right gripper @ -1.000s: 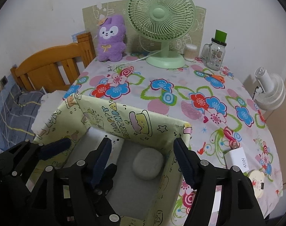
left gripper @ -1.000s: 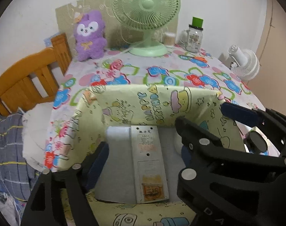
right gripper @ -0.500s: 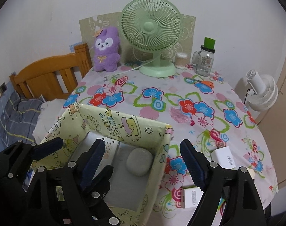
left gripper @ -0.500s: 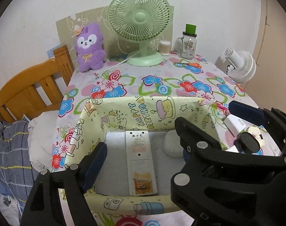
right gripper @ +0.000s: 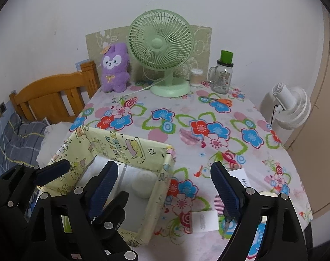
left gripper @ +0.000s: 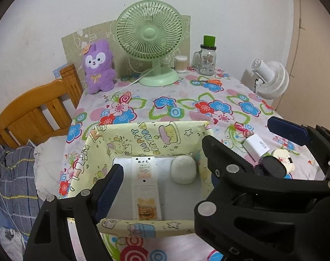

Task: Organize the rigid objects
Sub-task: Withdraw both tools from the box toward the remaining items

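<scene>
Left claw up above the near side of the yellow cartoon box, fingers spread wide, nothing between them, pointing toward the far wall. In the box, a long white remote flat on the grey floor, face down, and a round white case just beside it on the right, not touching. Box standing on the flowery bench, near its left front corner.

Right claw next, also up in the air and wide open, holding nothing, its left finger over the box and its right finger over the bench. Below it, a flat white card on the bench just right of the box. Further right, a white charger block, and a small cartoon tag touching its right side.

Far back on the bench: purple plush bunny, green fan, glass jar with green lid.
</scene>
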A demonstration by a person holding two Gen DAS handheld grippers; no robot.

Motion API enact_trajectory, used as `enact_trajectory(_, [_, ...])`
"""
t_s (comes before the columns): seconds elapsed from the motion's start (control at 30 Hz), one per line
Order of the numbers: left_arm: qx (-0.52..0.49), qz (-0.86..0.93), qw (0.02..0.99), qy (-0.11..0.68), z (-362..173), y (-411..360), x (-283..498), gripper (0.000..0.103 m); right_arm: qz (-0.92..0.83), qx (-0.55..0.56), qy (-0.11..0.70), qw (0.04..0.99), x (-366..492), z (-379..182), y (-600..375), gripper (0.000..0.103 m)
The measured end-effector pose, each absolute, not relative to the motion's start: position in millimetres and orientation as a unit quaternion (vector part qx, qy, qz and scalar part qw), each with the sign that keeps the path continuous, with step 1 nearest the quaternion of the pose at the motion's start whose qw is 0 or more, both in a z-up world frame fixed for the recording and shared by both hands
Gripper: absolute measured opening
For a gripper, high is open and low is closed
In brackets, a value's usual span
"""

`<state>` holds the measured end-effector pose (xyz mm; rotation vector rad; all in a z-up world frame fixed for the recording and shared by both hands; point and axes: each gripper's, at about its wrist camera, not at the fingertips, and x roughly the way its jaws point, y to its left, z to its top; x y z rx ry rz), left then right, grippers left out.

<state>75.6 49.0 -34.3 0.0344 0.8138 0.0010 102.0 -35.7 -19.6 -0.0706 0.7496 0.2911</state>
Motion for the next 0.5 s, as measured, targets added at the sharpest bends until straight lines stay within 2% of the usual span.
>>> enact_trajectory(0.5, [0.023,-0.004,0.926,0.378,-17.0,16.3,59.7,0.085,0.131,-0.028,0.346,0.929,85.0,-3.4,-70.1,0.094])
